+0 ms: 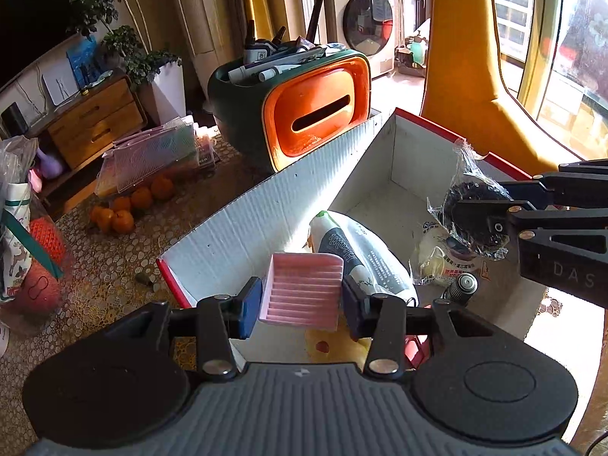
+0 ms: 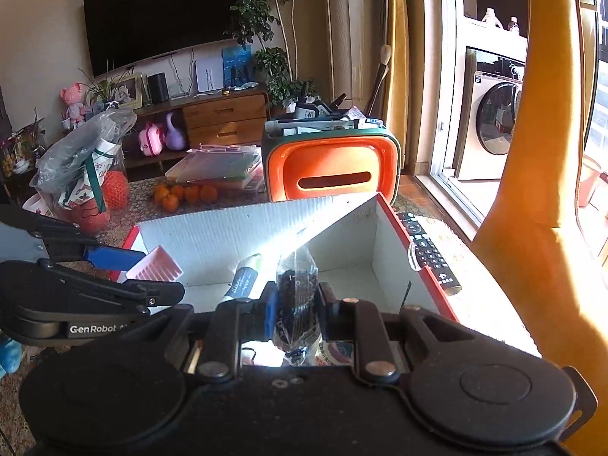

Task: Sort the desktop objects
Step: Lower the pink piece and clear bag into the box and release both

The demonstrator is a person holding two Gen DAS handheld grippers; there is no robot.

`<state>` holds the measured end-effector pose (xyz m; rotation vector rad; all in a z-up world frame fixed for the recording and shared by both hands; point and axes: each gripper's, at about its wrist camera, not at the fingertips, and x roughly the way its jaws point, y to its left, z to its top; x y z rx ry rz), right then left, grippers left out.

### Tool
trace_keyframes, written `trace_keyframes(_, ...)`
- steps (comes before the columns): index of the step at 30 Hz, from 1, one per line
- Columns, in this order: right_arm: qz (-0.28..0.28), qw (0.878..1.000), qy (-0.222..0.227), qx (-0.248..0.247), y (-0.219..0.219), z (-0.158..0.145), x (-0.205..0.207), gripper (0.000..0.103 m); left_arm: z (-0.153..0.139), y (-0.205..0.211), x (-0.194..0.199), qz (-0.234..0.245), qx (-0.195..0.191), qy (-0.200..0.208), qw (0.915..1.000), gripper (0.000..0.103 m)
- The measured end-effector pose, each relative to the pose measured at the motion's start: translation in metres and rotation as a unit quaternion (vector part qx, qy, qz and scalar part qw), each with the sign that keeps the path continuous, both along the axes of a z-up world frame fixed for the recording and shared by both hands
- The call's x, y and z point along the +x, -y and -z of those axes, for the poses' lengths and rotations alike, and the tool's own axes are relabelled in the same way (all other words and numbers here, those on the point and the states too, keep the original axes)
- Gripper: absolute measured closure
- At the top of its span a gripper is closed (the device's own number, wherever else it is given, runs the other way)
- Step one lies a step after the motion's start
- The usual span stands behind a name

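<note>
Pink ridged tray point(image 1: 302, 290) pinched by left gripper point(image 1: 302, 300); right gripper point(image 2: 295, 304) clamping wrapped dark bundle point(image 2: 295, 292)

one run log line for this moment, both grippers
left gripper: shut on pink ribbed tray | right gripper: shut on dark item in clear wrap | both over open white box

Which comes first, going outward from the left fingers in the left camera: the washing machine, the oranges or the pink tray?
1. Pink tray: clamped between the left gripper's fingers, over the white box.
2. Oranges: on the table, left of the box.
3. Washing machine: far back, by the window.
</note>
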<state>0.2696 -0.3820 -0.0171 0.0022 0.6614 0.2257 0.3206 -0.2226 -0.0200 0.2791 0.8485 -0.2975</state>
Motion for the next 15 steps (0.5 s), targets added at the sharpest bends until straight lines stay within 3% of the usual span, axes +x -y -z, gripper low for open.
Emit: trace_keyframes(15, 0.009, 0.996, -0.086, -0.029, -0.004, 0.035, 0.064, 0.082, 0.036, 0.013, 0.044, 0.013, 0.049, -0.046, 0.9977, 0.059)
